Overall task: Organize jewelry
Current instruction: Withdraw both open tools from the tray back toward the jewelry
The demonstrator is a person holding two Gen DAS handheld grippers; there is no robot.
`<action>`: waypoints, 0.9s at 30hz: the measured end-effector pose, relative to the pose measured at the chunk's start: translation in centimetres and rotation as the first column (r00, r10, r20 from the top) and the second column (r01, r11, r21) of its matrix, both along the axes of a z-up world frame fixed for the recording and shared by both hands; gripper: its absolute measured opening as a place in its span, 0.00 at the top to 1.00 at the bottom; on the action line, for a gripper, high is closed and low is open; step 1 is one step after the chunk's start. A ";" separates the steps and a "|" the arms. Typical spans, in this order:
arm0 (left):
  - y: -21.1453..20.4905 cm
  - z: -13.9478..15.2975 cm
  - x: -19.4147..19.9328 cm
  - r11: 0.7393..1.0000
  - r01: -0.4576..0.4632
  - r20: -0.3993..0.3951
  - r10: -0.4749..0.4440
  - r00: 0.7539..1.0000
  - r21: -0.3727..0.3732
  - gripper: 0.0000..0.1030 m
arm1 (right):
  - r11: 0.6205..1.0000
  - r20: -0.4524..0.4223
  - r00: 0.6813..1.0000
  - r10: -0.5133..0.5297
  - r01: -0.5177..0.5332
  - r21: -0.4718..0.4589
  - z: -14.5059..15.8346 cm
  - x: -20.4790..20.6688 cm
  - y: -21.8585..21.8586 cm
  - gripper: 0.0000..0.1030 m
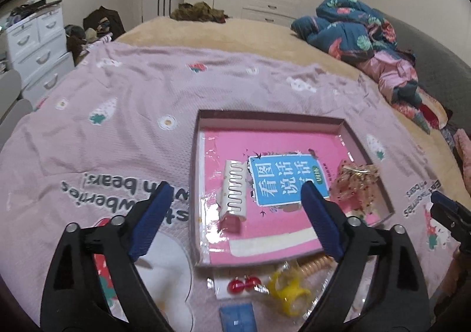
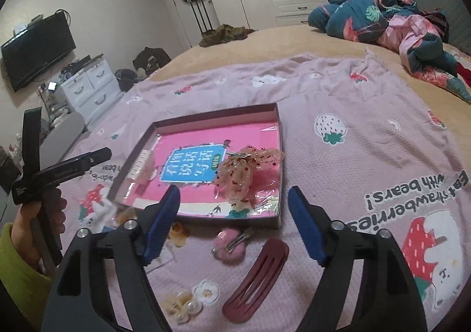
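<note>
With both claws spread and empty, placement step reads complete: white toothed hair claw clip (image 1: 232, 190) and sheer red-dotted bow clip (image 2: 245, 168) lie inside shallow pink-lined cardboard tray (image 2: 278, 173) on bed. Left claw (image 1: 232, 220) and right claw (image 2: 234, 226) hover over near tray edge. Likely next pick: dark red oval snap clip (image 2: 256, 279) on pink blanket (image 2: 353, 155), near of tray; needs descent, flat pinch.

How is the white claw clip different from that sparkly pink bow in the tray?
The white claw clip is stiff, opaque plastic with a row of teeth; the sheer pink bow is soft, see-through fabric dotted with red. The claw clip lies at the tray's left side, the bow at its right. Both are hair accessories already in the tray, gripped by nothing.
</note>
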State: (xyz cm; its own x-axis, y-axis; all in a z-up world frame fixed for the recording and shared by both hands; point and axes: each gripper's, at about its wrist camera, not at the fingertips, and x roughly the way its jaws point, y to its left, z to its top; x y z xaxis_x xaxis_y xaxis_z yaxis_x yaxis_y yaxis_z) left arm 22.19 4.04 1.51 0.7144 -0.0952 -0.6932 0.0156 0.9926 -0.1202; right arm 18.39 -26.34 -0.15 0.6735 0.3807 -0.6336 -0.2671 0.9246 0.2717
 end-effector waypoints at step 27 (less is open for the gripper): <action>0.8 1.9 -9.1 0.999 -0.033 0.044 0.032 0.999 0.010 0.14 | 0.993 0.036 0.993 0.113 -0.112 -0.030 1.9 -6.5 2.7 0.16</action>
